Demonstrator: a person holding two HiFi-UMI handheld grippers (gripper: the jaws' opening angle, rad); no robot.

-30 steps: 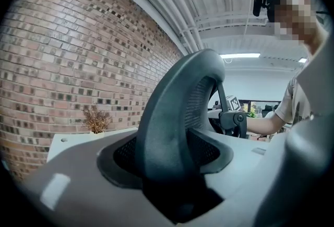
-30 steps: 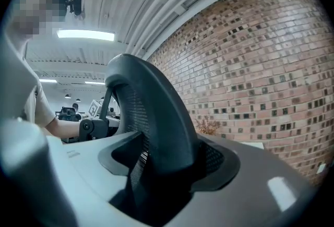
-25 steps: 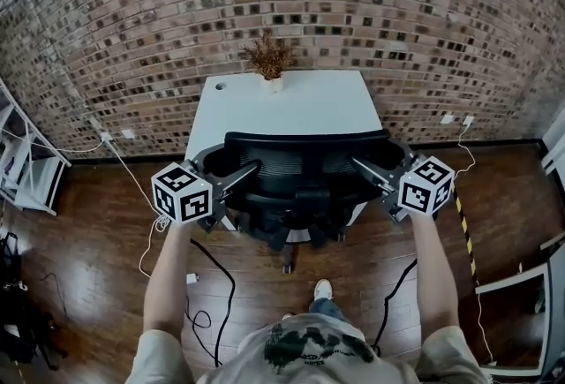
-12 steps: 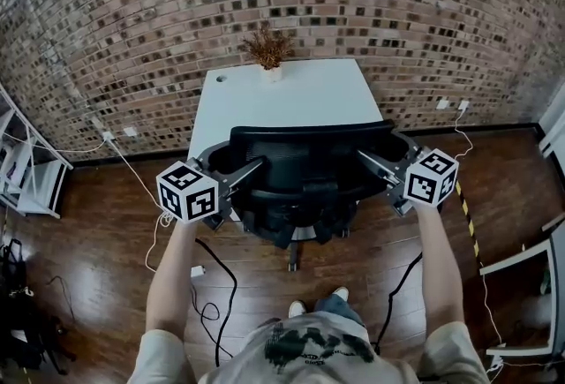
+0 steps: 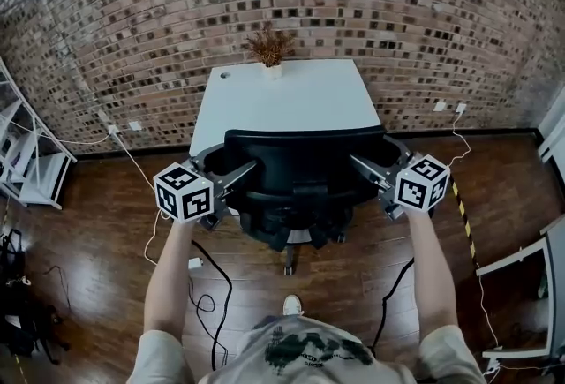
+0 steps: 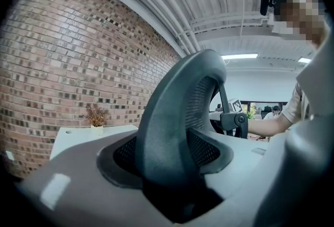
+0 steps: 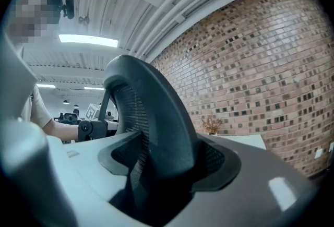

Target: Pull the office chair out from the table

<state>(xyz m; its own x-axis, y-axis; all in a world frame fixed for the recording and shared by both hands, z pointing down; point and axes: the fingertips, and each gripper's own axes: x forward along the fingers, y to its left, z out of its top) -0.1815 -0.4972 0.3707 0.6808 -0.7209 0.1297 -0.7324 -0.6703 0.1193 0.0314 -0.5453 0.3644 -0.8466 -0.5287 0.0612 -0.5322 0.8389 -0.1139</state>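
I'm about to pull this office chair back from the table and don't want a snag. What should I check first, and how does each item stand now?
1. Left gripper hold: ok, its fingers clamp one edge of the backrest.
2. Right gripper hold: ok, its fingers clamp the opposite edge.
3. Office chair clear of the table: cannot tell, the backrest hides the table's near edge.
4. Floor behind: not ok, a black cable lies near the rear caster.
5. Feet: not ok, a shoe sits right behind that caster.
6. Potted plant: ok, upright at the table's far edge.
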